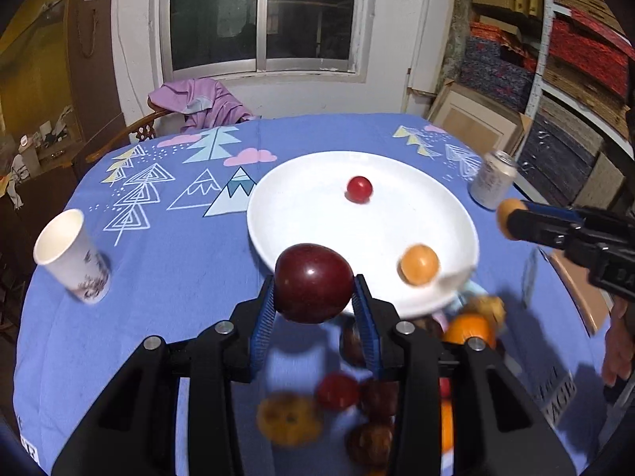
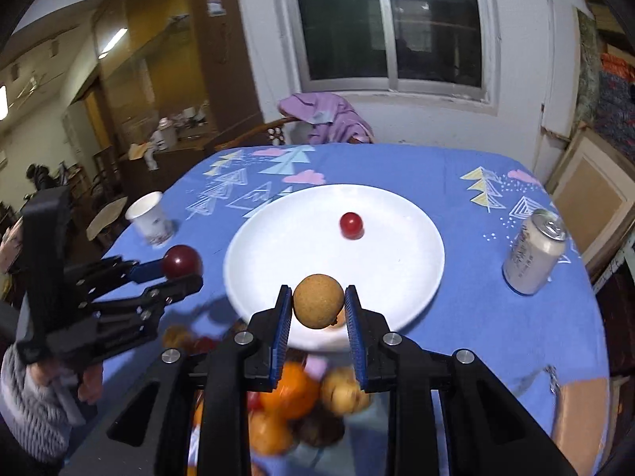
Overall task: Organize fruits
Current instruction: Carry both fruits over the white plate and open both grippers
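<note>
My left gripper (image 1: 313,297) is shut on a dark red plum (image 1: 312,282), held above the near rim of the white plate (image 1: 317,214). It also shows in the right wrist view (image 2: 182,269) left of the plate. My right gripper (image 2: 317,309) is shut on a small tan round fruit (image 2: 318,300) over the plate's (image 2: 278,254) near edge; its tip with the fruit (image 1: 506,217) shows in the left wrist view. On the plate lie a small red fruit (image 1: 359,189) (image 2: 351,225) and a small orange fruit (image 1: 419,264).
A pile of several fruits (image 2: 301,400) (image 1: 357,392) lies on the blue tablecloth near the table's front edge. A paper cup (image 1: 69,256) stands left, a drink can (image 2: 533,252) right. A chair with purple cloth (image 2: 325,119) is behind the table.
</note>
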